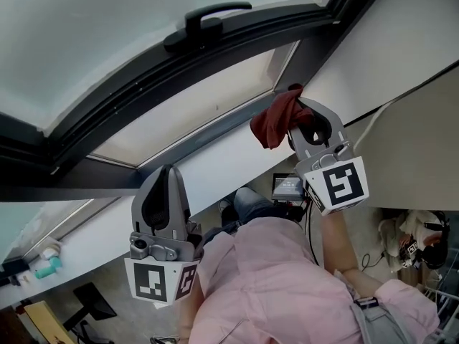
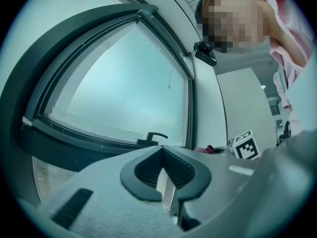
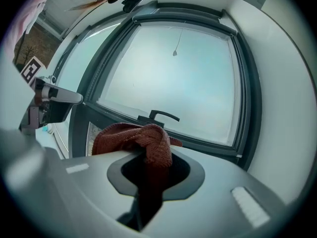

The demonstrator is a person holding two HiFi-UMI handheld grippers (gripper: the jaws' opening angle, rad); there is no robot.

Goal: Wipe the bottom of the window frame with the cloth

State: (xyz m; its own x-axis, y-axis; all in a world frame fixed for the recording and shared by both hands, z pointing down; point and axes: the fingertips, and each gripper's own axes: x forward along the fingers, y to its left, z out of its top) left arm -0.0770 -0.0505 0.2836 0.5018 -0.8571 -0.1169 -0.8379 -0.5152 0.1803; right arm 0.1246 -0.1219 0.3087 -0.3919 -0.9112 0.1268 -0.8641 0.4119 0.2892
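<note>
A dark red cloth (image 1: pixel 272 124) is bunched against the right end of the window's lower frame rail (image 1: pixel 215 129), just under the corner of the open sash. My right gripper (image 1: pixel 300 110) is shut on the cloth, which spills over its jaws in the right gripper view as a knitted wad (image 3: pixel 143 143). The left gripper (image 1: pixel 166 174) hangs lower left, over the white sill (image 1: pixel 215 165), shut and empty, apart from the frame. From the left gripper view the cloth (image 2: pixel 205 148) shows small at the right, beside the right gripper's marker cube (image 2: pixel 246 145).
The dark sash with its black handle (image 1: pixel 208 18) tilts overhead. A white wall (image 1: pixel 401 41) closes the right side. Below are the person's pink shirt (image 1: pixel 272 278), a small screen (image 1: pixel 287 186) and a teal object (image 1: pixel 49 267) on the floor.
</note>
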